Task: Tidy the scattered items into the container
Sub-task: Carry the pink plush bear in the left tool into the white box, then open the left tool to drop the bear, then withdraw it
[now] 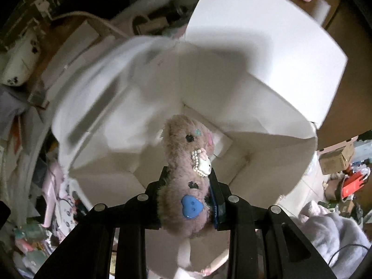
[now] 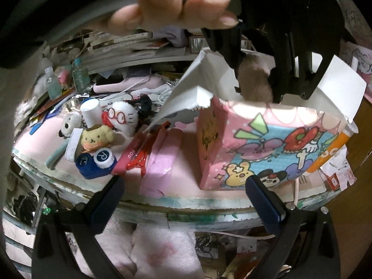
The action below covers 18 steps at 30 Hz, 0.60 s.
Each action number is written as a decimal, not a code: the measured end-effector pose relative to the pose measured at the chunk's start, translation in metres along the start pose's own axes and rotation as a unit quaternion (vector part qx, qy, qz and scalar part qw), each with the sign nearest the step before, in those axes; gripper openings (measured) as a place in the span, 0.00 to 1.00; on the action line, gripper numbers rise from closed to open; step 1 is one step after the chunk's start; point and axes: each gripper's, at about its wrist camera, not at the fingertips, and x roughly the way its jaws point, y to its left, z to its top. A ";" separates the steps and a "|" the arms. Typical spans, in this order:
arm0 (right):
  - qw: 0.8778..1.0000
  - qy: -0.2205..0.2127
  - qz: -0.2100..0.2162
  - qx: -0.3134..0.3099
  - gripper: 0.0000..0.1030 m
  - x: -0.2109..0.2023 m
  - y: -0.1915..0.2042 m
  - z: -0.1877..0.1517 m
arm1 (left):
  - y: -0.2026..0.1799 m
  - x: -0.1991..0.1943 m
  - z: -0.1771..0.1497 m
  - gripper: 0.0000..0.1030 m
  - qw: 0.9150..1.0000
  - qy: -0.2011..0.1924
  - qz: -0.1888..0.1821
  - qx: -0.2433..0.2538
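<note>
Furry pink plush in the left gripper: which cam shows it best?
Left wrist. The plush fills the centre, clamped in the left gripper above the open box. Right wrist shows only a blurred furry patch behind the box flaps.

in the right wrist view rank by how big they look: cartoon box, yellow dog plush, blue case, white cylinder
1. cartoon box
2. blue case
3. yellow dog plush and white cylinder look alike; not ranked.
</note>
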 end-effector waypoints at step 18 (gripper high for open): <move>1.000 0.015 0.023 0.008 1.00 0.011 0.000 -0.011 | 0.002 -0.072 -0.022 0.83 0.988 -0.149 0.031 -0.011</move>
